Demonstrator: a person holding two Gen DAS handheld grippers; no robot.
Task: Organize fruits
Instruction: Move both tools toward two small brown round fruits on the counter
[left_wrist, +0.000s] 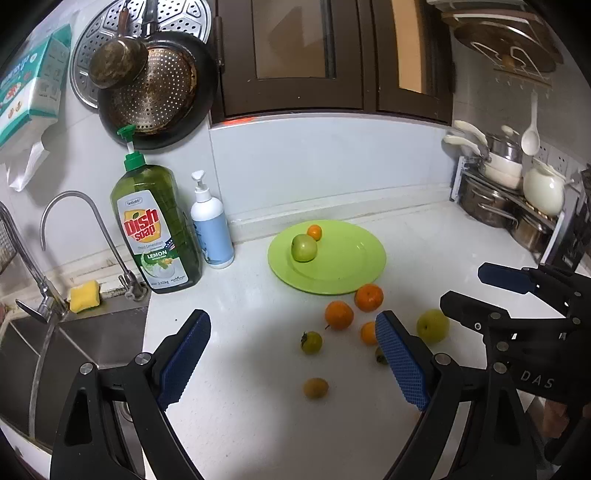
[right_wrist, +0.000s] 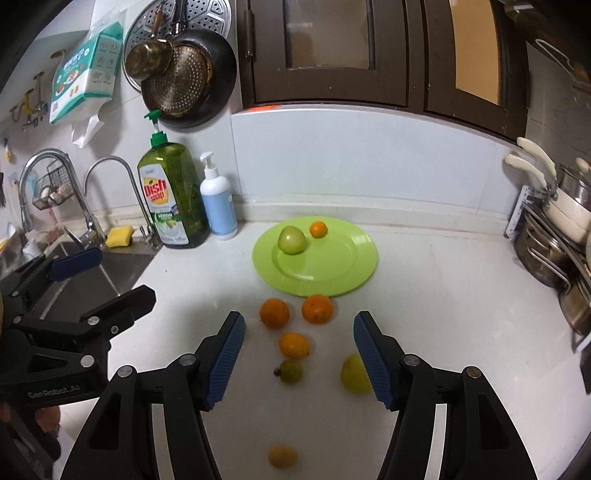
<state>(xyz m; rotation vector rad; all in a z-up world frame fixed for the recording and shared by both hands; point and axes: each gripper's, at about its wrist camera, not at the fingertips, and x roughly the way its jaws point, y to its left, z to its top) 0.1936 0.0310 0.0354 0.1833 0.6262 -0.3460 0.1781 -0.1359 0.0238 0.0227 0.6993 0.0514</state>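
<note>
Lime-green round plastic plate (right_wrist: 332, 280) carries 1 green apple (right_wrist: 291, 240) and 1 small orange (right_wrist: 318, 229). My left gripper (left_wrist: 291, 354) and right gripper (right_wrist: 299, 354) both gape wide, empty, above loose fruits on the white countertop (right_wrist: 443, 314).

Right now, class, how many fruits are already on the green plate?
2: a green apple on the green plate at its left rear, and a small orange just behind it near the back rim. None looks hidden.

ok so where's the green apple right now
The green apple sits on the green plate, toward its back-left part, just in front of a small orange. The plate lies on the counter right of the soap bottles.
</note>
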